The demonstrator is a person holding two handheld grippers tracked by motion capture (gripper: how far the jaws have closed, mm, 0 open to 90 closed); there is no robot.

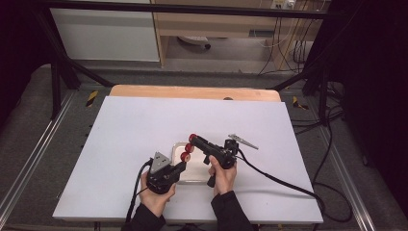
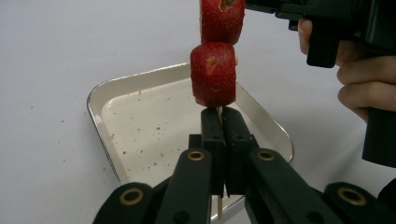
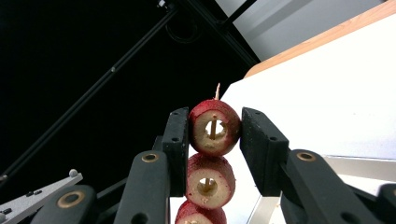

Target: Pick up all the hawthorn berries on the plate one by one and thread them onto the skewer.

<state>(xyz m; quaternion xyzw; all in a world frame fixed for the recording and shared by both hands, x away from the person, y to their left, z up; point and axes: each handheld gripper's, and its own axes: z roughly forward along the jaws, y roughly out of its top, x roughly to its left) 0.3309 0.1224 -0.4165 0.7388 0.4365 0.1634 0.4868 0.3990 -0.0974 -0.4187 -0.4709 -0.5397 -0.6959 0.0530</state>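
A thin wooden skewer point(image 2: 218, 110) carries three red cored fruit pieces. My left gripper point(image 2: 219, 115) is shut on the bare stick just below the lowest piece point(image 2: 213, 74), above a metal tray point(image 2: 100, 95). My right gripper point(image 3: 215, 122) has both pads pressed on the top fruit piece point(image 3: 215, 127), with the skewer tip point(image 3: 217, 88) poking out beyond it. Two more pieces point(image 3: 210, 182) sit below it on the stick. In the high view the left gripper point(image 1: 181, 165) and right gripper point(image 1: 193, 138) meet over the tray point(image 1: 195, 169) at the fruit point(image 1: 185, 156).
The tray lies near the front middle of a white table top point(image 1: 144, 120) and holds only red crumbs. A wooden edge point(image 1: 192, 91) runs along the far side. Black cables point(image 1: 288, 185) trail off to the right, and dark frame bars point(image 1: 72, 67) stand beyond the table.
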